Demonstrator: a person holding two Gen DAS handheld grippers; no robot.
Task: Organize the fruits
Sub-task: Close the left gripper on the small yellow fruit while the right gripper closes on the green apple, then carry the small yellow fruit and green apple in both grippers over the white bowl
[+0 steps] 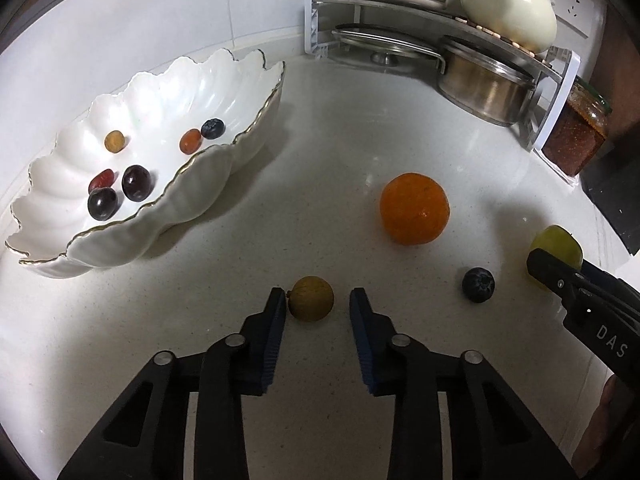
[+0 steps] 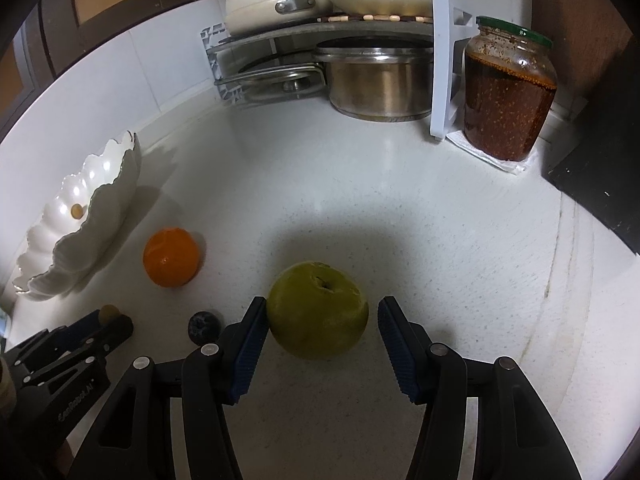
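While a white scalloped bowl [image 1: 168, 92] waits at the left of the tabletop [image 1: 320, 128] with a few berries and grapes already inside, two loose fruits are straddled by tongs. The left tongs [image 1: 318, 306] are seen narrowed around a small tan longan [image 1: 311, 298], one pad touching its side, the other just clear, so nothing is clamped yet. The right tongs [image 2: 322, 322] stand open around a green apple [image 2: 318, 310], one pad at its flank, the other apart. An orange [image 1: 415, 209] and a blueberry [image 1: 478, 284] lie between them. The longan is judged light, thin-shelled and apt to roll, best pinched across its middle; the apple, heavier, firm and smooth, is best taken at its widest girth.
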